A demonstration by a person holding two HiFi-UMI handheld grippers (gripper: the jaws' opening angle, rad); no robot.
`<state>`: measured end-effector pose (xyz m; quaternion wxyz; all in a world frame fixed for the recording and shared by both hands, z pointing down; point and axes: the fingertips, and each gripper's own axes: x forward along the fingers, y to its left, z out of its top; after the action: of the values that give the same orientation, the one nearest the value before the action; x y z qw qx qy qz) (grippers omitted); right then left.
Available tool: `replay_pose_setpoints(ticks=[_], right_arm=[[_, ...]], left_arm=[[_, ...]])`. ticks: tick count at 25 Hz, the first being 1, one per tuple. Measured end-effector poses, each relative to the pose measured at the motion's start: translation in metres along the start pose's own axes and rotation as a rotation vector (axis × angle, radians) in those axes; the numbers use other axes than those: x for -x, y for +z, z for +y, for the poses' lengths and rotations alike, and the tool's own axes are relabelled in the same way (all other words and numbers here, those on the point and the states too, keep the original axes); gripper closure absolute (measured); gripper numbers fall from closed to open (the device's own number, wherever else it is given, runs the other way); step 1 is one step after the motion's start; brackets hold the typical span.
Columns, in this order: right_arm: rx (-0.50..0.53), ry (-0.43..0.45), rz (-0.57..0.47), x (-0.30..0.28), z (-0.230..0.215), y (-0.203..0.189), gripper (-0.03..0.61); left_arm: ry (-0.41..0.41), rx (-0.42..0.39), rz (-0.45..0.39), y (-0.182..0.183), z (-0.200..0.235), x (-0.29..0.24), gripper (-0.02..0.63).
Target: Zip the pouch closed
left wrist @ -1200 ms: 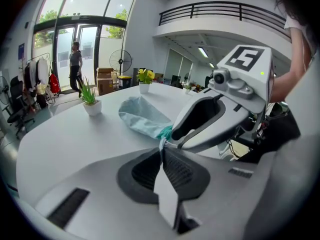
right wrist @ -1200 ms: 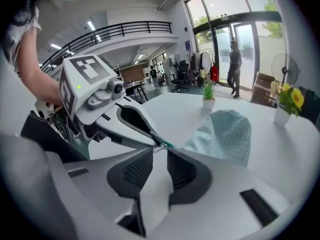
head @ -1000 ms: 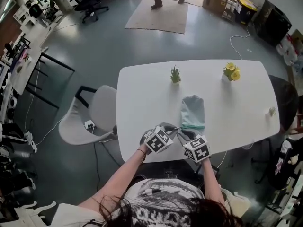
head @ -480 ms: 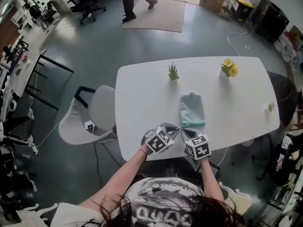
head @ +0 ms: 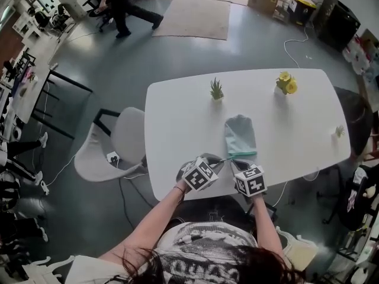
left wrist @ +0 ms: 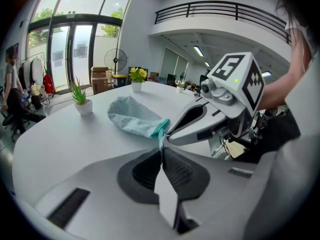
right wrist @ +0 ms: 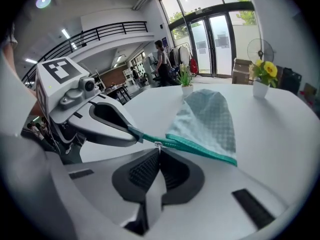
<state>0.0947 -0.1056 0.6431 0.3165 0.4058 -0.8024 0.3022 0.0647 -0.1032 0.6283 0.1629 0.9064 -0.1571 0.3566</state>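
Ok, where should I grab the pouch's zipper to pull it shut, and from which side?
Grip the metal pull tab at the teal zipper band's left end, coming from the table's near edge, as the right tool does. The band lies flat running right, and the left tool pins that end.

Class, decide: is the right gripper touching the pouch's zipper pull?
Touching. In the right gripper view, the right gripper has its jaws shut on the metal zipper pull at the pouch edge.

Your white table (head: 177, 135) carries a pale mint pouch (head: 240, 138) lying flat toward the near edge. Along the far side stand a small green potted plant (head: 217, 90) and, to its right, a pot of yellow flowers (head: 286, 83). A tiny plant (head: 339, 132) sits at the right edge.
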Motion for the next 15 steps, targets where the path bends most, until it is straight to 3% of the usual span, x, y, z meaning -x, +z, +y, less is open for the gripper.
replay_pose_setpoints(ticks=[15], right_arm=[[0.021,-0.049,0.056,-0.006,-0.027,-0.005,0.583]], left_arm=[[0.013,0.007,-0.003,0.001,0.000,0.001,0.594]])
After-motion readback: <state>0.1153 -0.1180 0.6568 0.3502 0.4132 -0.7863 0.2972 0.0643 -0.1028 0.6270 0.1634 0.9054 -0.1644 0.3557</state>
